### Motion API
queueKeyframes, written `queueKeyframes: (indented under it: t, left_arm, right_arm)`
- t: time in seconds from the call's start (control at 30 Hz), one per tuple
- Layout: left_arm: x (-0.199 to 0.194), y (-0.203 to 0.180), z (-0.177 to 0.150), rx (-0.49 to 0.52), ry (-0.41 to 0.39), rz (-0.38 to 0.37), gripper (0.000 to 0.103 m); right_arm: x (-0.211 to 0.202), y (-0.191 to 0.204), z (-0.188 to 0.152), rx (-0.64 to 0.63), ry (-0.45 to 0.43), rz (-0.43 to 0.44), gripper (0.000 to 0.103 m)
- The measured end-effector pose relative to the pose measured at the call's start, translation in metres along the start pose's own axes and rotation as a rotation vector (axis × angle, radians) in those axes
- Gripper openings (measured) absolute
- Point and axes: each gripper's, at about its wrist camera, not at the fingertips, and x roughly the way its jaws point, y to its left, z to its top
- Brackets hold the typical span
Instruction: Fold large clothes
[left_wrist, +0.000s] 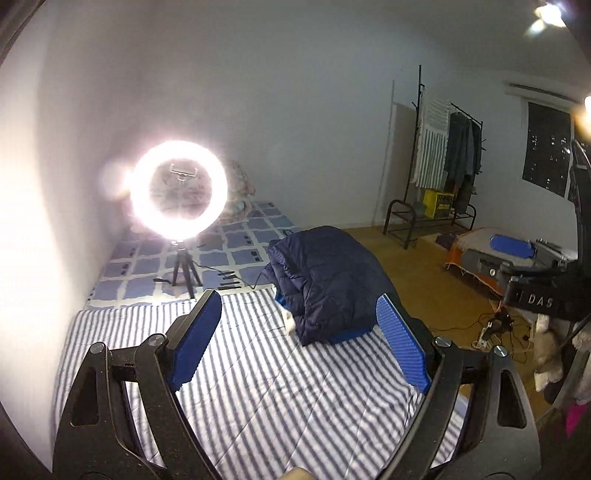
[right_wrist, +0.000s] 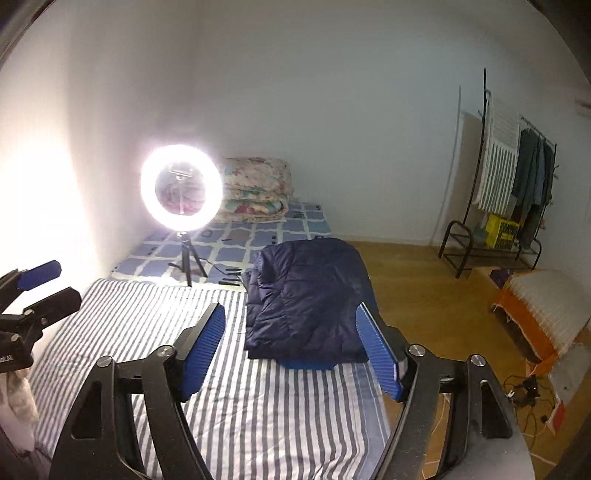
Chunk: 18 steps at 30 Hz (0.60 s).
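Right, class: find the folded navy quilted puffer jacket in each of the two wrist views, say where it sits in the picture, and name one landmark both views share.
Left wrist view: the folded navy quilted puffer jacket lies right of centre on the striped sheet, near the bed's right edge.
Right wrist view: the jacket sits at centre, just beyond the open fingers.
Shared landmark: the lit ring light on its tripod, left of the jacket in both.
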Motion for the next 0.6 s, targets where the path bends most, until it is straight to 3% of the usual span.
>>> queueKeyframes:
  t: [0.23,0.5,0.6]
  left_arm:
    - [-0.059,-0.006,-0.046,0.032,-0.005,-0.006,0.089]
    - [-0.091,-0.005,-0.085,0.045,-0.001,0.021,0.09]
    - [-0.094,-0.002,-0.097,0.042,-0.002,0.039,0.096]
  right_arm:
    - [-0.035,0.02,-0.037,0.019,-0.025,0.005,0.08]
    - [-0.045,0.032,-0.089,0.1,-0.023,-0.019,0.081]
    - [-0.043,0.038,-0.103,0.115,-0.025,-0.038,0.082]
